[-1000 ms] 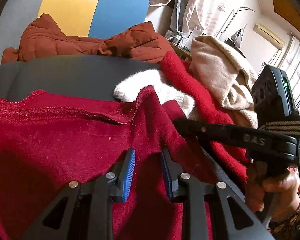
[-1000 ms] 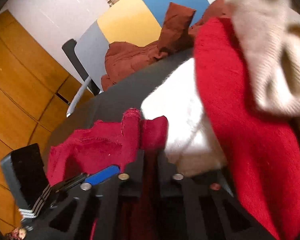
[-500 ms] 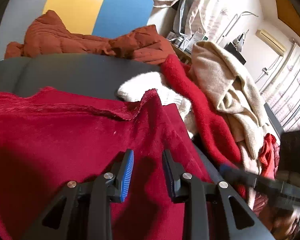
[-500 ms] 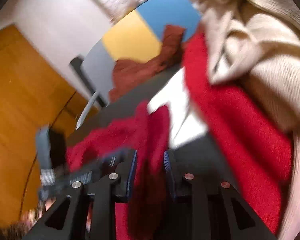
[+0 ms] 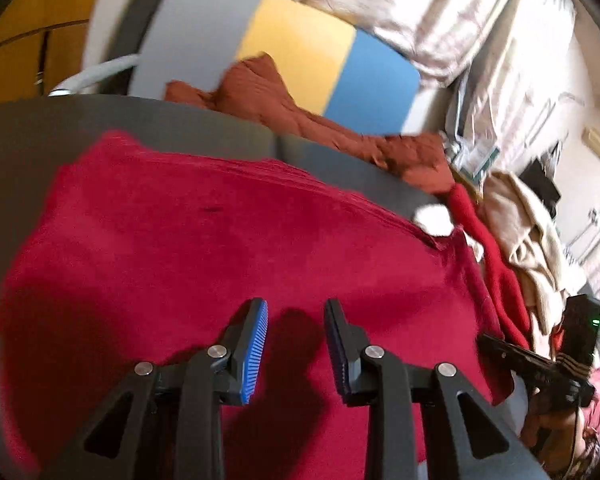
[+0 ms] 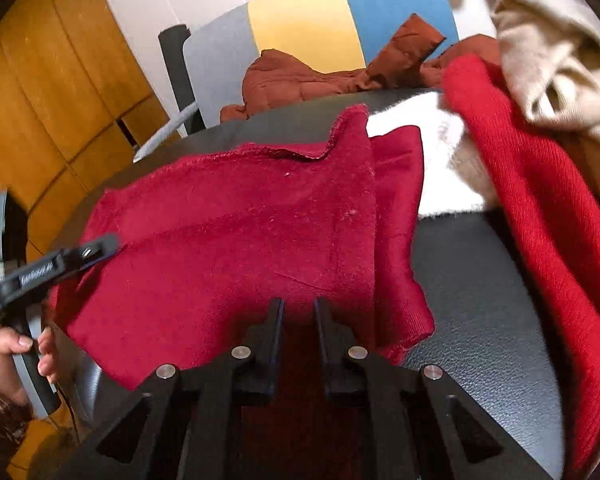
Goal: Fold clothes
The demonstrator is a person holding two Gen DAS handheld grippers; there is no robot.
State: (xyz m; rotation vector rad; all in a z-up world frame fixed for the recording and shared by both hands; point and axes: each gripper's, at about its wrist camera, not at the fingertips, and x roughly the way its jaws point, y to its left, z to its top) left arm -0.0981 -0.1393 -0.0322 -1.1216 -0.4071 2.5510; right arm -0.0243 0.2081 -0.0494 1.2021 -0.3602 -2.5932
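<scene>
Dark table [image 6: 480, 312], crimson garment [image 6: 228, 240] under both tools.

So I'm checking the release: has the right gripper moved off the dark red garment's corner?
Yes. The right gripper pulled back toward the near edge, away from the white garment.

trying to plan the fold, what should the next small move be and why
Probably close the right tongs on the near edge of the dark red garment. It lies spread fairly flat on the dark table, and both the right and the left tongs hover open over it, gripping nothing, so a fold needs a hold on an edge first.
</scene>
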